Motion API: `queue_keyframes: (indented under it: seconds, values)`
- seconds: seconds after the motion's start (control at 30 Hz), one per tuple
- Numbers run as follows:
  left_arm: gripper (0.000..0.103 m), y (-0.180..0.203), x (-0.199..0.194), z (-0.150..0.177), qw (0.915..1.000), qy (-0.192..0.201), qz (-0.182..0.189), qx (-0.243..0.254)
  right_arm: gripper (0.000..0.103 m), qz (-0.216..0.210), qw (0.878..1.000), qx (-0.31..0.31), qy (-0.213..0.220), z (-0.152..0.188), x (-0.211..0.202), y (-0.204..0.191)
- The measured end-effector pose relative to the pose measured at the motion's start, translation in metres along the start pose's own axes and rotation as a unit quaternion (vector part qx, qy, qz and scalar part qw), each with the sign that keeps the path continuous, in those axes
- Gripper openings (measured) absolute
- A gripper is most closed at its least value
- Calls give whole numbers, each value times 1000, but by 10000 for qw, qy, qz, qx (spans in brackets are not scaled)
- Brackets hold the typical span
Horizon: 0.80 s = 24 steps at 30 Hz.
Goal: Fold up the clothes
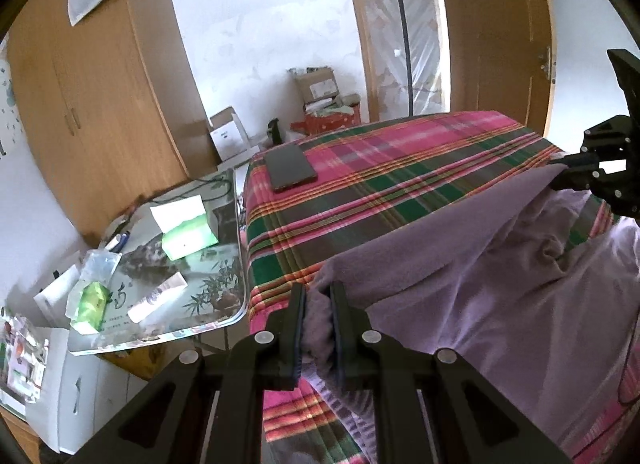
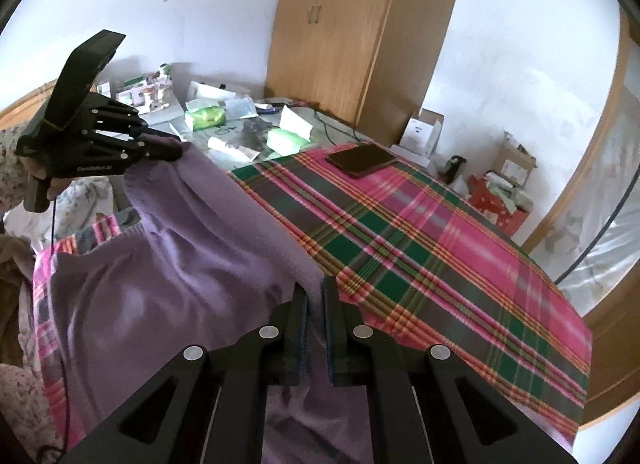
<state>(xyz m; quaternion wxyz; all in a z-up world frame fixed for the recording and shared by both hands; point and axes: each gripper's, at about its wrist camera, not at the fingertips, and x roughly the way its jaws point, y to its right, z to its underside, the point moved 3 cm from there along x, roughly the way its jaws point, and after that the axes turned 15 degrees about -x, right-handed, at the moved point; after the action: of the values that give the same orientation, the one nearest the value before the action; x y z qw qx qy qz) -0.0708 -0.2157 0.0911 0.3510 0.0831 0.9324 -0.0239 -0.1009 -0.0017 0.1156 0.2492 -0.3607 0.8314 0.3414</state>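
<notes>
The purple garment (image 2: 168, 264) hung lifted over the near part of the bed (image 1: 400, 184), one edge stretched taut between the two grippers and the rest draped down onto the plaid cover. The left gripper (image 1: 318, 328) had its fingers (image 1: 296, 328) clenched on one bunched corner; the right gripper (image 2: 316, 328) pinched the other. The step looked like carrying that edge over to make a fold; the next move would call for both hands to travel evenly and lay it flat toward the far edge. A dark phone (image 2: 362, 159) lay near the bed's far corner. Beyond stood a cluttered glass counter (image 1: 224, 316), a wooden wardrobe (image 2: 340, 36) and cardboard boxes (image 1: 316, 86).
</notes>
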Motion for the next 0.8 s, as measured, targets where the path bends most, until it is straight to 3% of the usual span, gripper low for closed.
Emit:
queue_keyframes:
  seconds: [0.33,0.8]
  values:
    - [12,16,-40,20,9985,355,-214,363,7,203,9994,-189,206,1,-44,-38]
    - [12,33,-62,61,9971,487,73,573,7,225,9996,-2,170,30,-77,-78]
